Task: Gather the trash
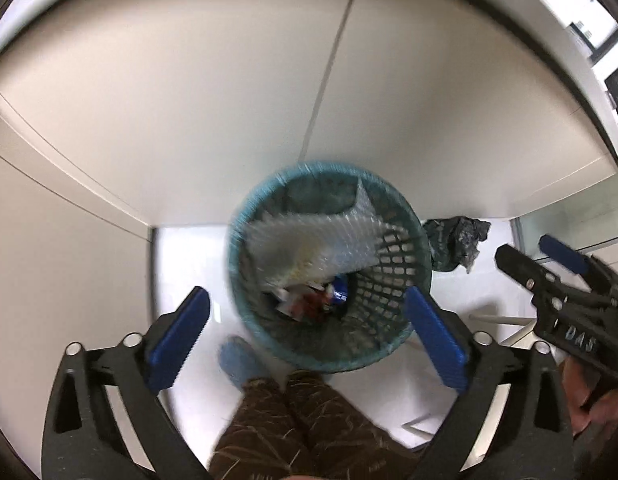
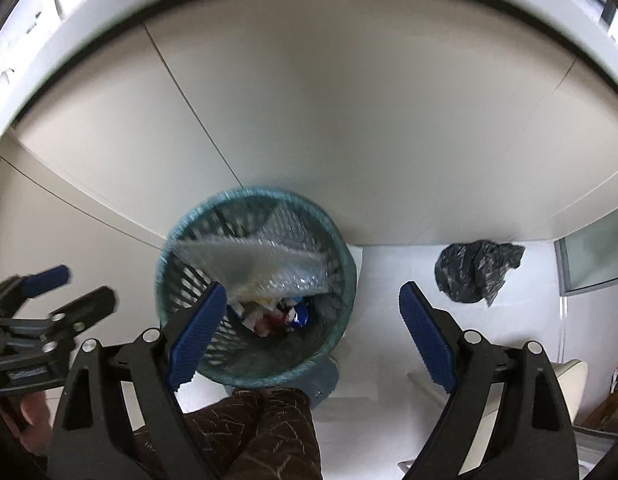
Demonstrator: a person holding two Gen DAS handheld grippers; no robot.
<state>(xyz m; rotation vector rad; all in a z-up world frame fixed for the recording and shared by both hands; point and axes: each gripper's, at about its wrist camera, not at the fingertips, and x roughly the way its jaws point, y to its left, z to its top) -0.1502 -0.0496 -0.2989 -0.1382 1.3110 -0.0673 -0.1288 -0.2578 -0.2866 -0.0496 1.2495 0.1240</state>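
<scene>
A teal mesh waste basket [image 1: 393, 280] stands on the white floor against a beige cabinet; it also shows in the right wrist view [image 2: 189, 280]. Inside lie a sheet of bubble wrap [image 1: 309, 244], also seen from the right wrist [image 2: 261, 264], and small wrappers [image 1: 309, 300] with a blue piece. A crumpled black plastic bag [image 1: 455, 246] lies on the floor right of the basket, and shows in the right wrist view [image 2: 475, 270]. My left gripper [image 1: 309, 344] is open and empty above the basket. My right gripper [image 2: 309, 336] is open and empty, over the basket's right side.
Beige cabinet doors [image 1: 229, 100] rise behind the basket under a white countertop [image 2: 309, 4]. The person's brown patterned trousers [image 1: 301, 428] and a blue shoe [image 1: 239, 360] are just in front of the basket. A glass panel [image 2: 593, 256] stands at the right.
</scene>
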